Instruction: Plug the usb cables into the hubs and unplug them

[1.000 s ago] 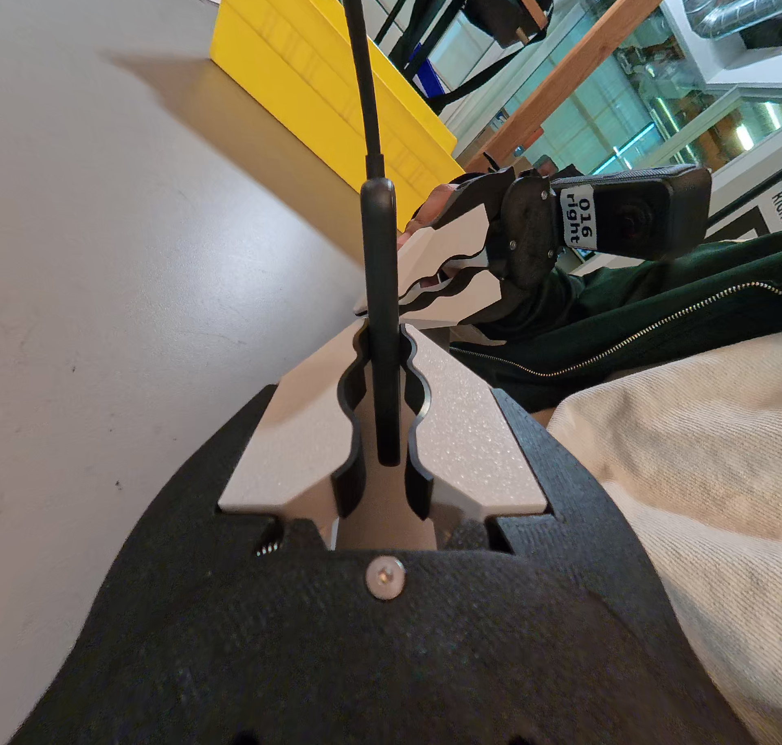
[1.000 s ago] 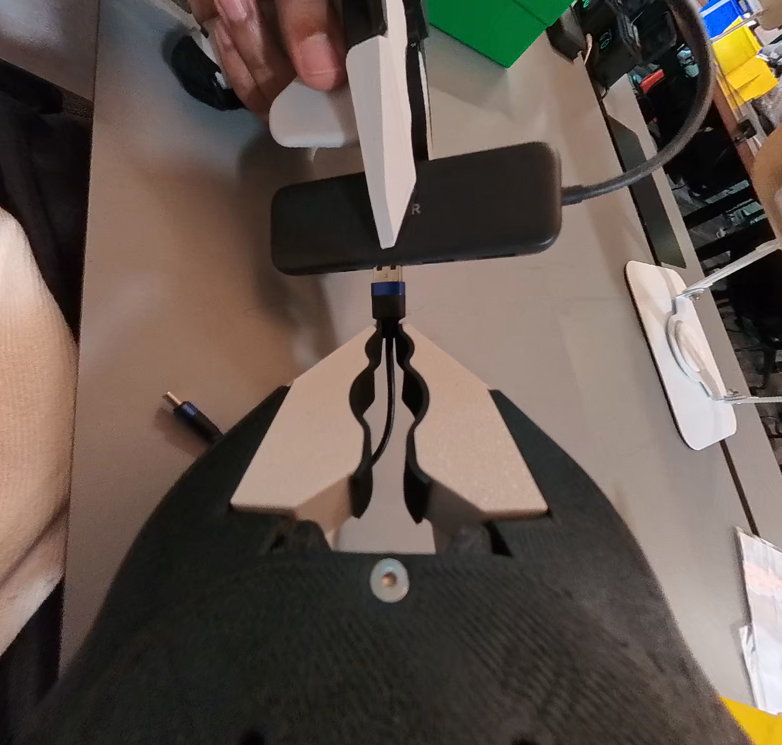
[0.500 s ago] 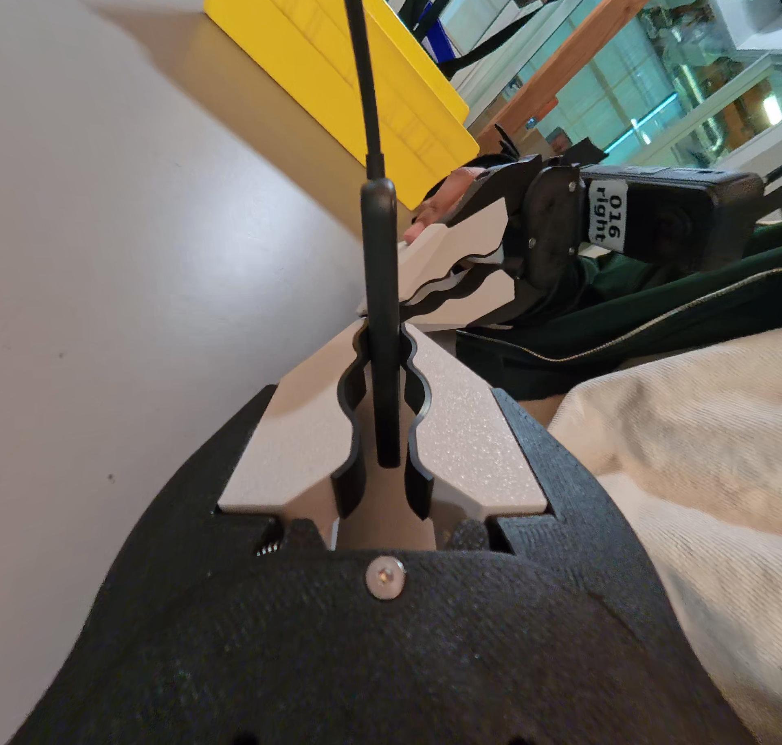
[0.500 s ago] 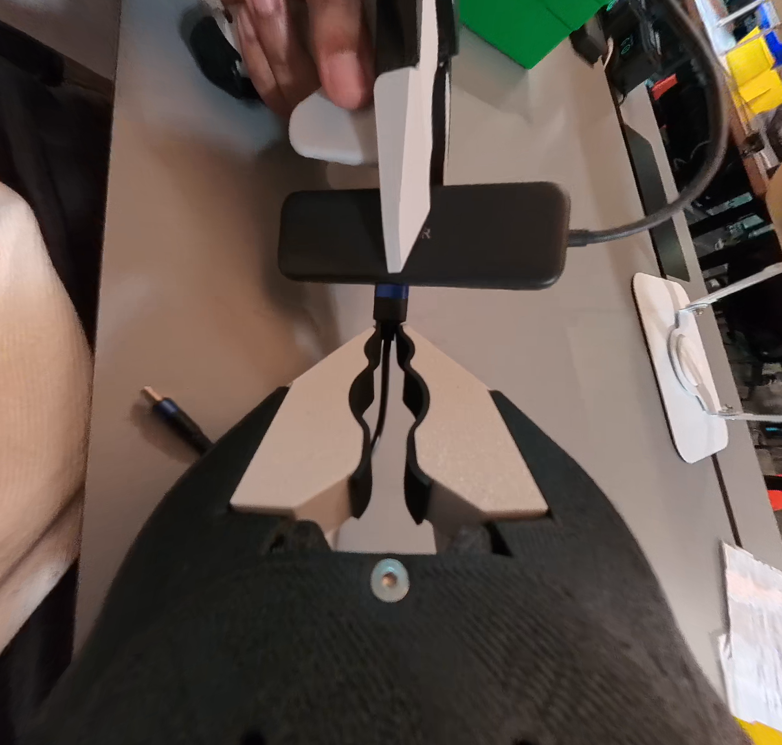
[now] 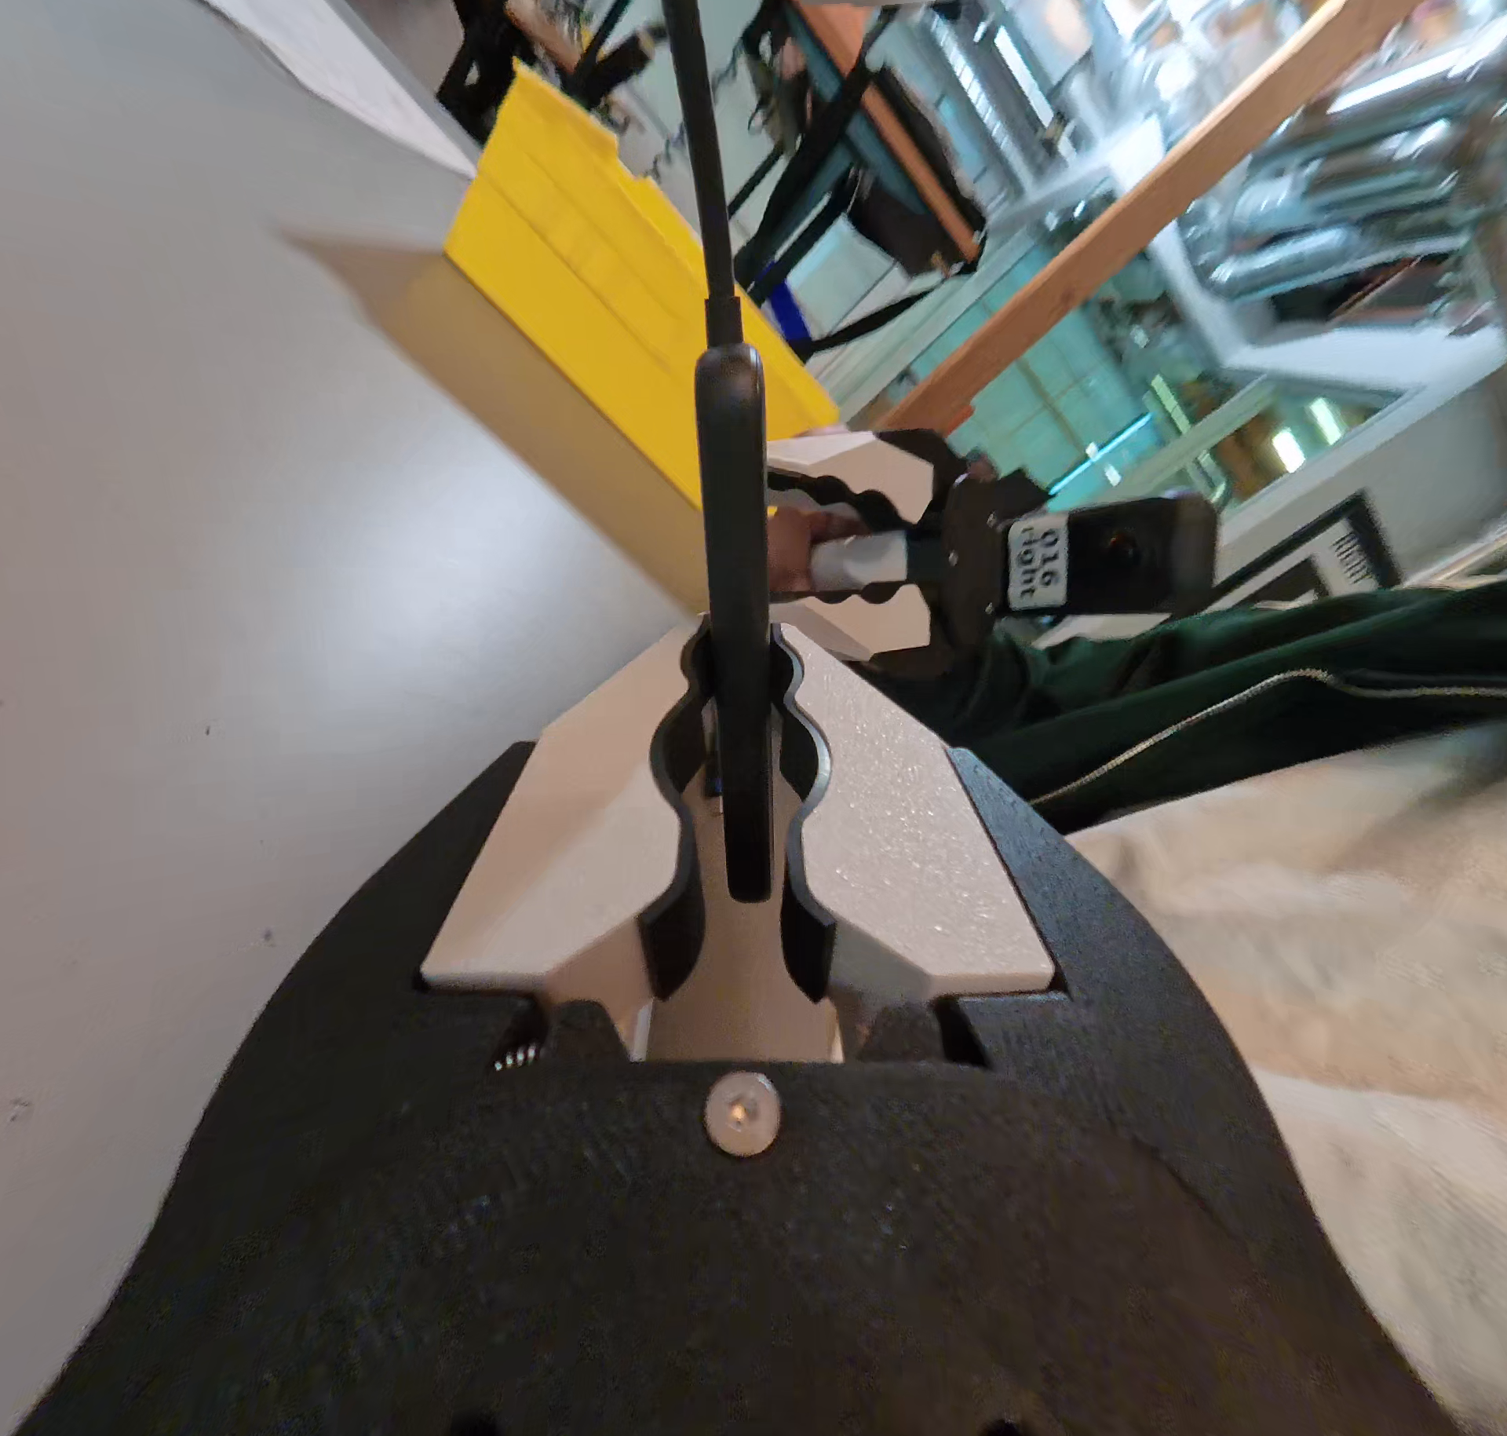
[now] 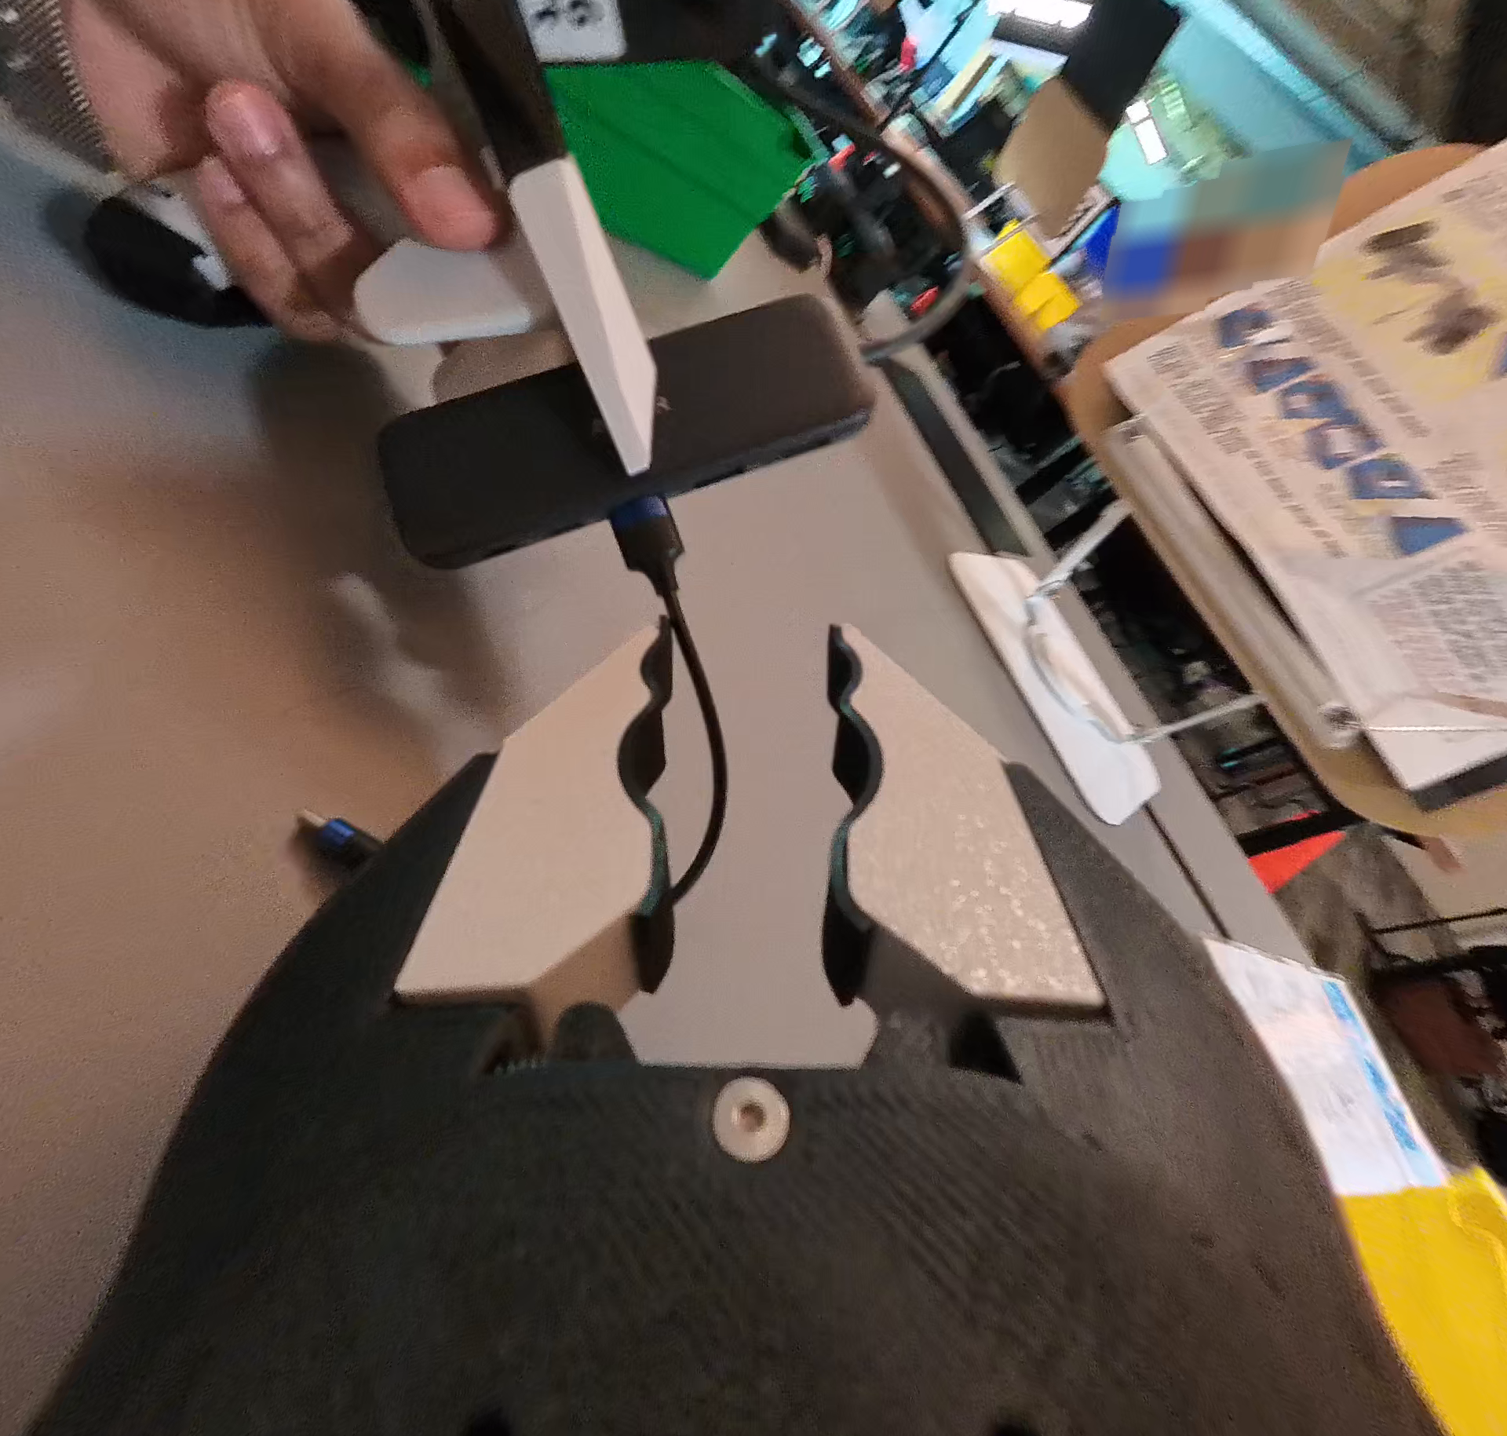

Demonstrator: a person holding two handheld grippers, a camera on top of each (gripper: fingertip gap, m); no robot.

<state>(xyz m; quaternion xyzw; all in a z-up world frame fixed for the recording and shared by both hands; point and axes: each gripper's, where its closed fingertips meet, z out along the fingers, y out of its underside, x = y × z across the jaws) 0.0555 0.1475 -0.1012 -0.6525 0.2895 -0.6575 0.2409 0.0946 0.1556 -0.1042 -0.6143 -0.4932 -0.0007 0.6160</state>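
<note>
My left gripper [image 5: 738, 642] is shut on the black USB hub [image 5: 734, 581], seen edge-on, and holds it above the table. The hub's own black cable [image 5: 693, 132] runs up out of view. In the right wrist view the hub [image 6: 620, 426] lies flat across, with one left finger [image 6: 595, 320] over it. A black USB plug with a blue band [image 6: 648, 532] sits in the hub's near edge. My right gripper [image 6: 750, 638] is open just below it. The plug's thin black cable [image 6: 705, 744] runs loose between the spread fingers, by the left pad. The right gripper also shows in the left wrist view [image 5: 824, 548], jaws apart.
A second blue-banded USB plug [image 6: 334, 834] lies on the grey table [image 6: 163, 622] at left. A yellow bin [image 5: 603, 271], a green bin [image 6: 677, 157], a white stand base [image 6: 1060, 687] and a printed paper holder [image 6: 1345, 459] stand around. A hand [image 6: 269, 132] holds the left gripper.
The plug went fully into the hub. My right gripper then let go of it, opened wide and drew back a little. The left gripper kept its hold on the hub.
</note>
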